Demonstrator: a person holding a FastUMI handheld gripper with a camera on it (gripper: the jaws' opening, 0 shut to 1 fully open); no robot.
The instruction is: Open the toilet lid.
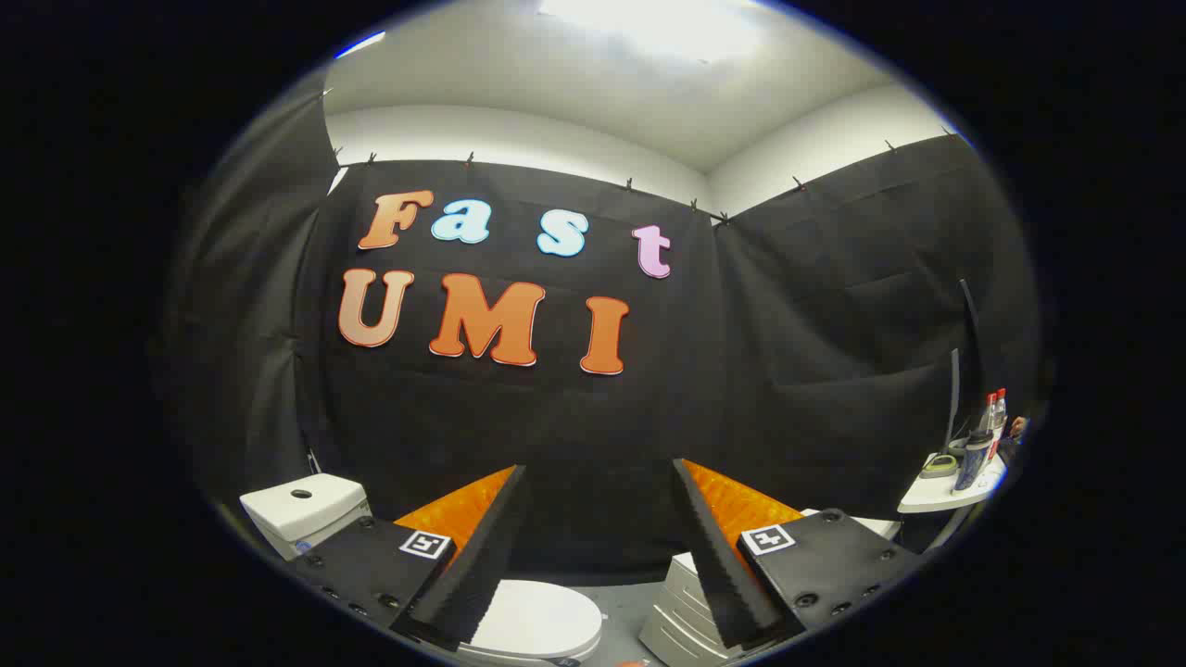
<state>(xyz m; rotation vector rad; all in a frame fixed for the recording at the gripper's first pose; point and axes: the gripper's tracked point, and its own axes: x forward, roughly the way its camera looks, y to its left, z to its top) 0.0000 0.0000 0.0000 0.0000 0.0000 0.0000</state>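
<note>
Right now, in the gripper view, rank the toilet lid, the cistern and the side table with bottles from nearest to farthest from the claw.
The claw is open and holds nothing.
1. Toilet lid: down, just below and between the fingers.
2. Cistern: off to the left, behind the left finger.
3. Side table with bottles: far right, by the cloth wall.
</note>
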